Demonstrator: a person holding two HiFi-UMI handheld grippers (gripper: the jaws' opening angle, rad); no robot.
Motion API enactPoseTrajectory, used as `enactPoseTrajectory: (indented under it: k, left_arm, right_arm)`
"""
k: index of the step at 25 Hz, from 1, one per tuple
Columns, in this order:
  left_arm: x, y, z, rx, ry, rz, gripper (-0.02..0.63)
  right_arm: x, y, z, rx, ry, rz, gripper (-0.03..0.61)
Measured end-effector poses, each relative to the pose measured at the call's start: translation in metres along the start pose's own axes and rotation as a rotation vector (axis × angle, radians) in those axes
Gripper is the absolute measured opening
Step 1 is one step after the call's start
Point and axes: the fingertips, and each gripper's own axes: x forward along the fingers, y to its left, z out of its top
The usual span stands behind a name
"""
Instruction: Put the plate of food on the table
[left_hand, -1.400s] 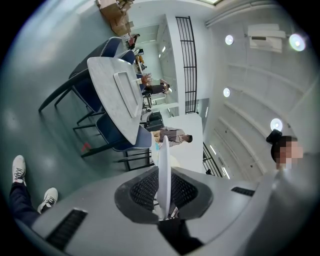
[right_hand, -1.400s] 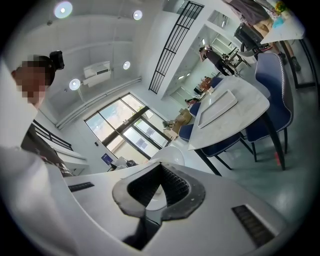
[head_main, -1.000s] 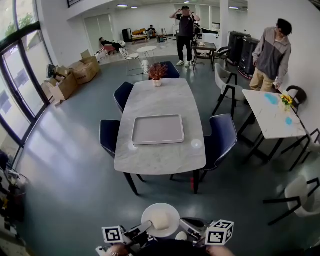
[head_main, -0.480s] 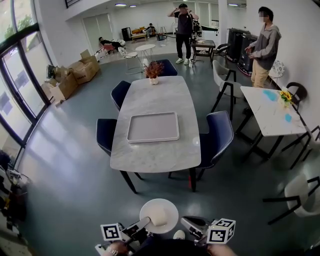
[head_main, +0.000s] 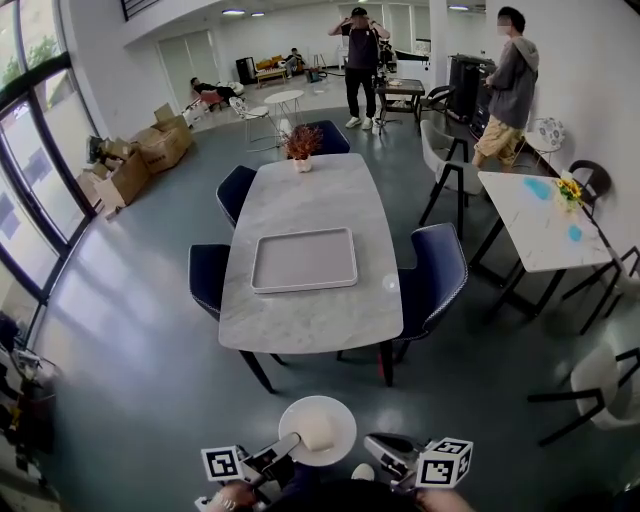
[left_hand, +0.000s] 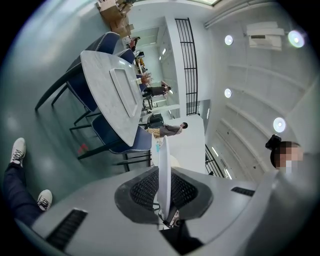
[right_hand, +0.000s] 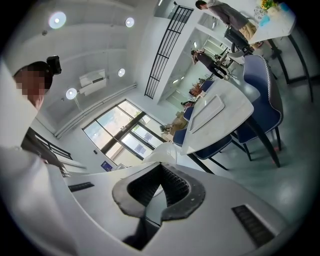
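A white plate (head_main: 318, 430) with a pale lump of food (head_main: 319, 434) hangs low in the head view, over the grey floor and short of the marble table (head_main: 300, 320). My left gripper (head_main: 290, 445) is shut on the plate's left rim. In the left gripper view the plate (left_hand: 163, 165) stands edge-on between the pads. My right gripper (head_main: 372, 443) sits just right of the plate, apart from it. Its jaws stand slightly open with nothing between them, and the plate's rim (right_hand: 160, 151) shows beyond them. A grey tray (head_main: 303, 259) lies in the table's middle.
Navy chairs (head_main: 435, 275) flank the table. A potted plant (head_main: 301, 142) stands at its far end, a small white disc (head_main: 391, 284) near its right edge. A second white table (head_main: 535, 225) is at the right, boxes (head_main: 130, 165) at the left. Two people (head_main: 358, 55) stand behind.
The view has crept toward the table. The person in the grey top at the right has turned and walked further back. The plate stays held in the left gripper.
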Motion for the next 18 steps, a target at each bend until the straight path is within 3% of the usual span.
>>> enactPoseTrajectory:
  k: [4, 18]
  left_arm:
    - [-0.003, 0.003, 0.022, 0.000, 0.027, -0.002, 0.041]
    - [-0.026, 0.034, 0.146, -0.025, 0.052, -0.038, 0.041]
  right_arm:
    - [0.021, 0.001, 0.007, -0.001, -0.038, 0.007, 0.011]
    - [0.123, 0.002, 0.028, 0.008, -0.073, -0.090, 0.011]
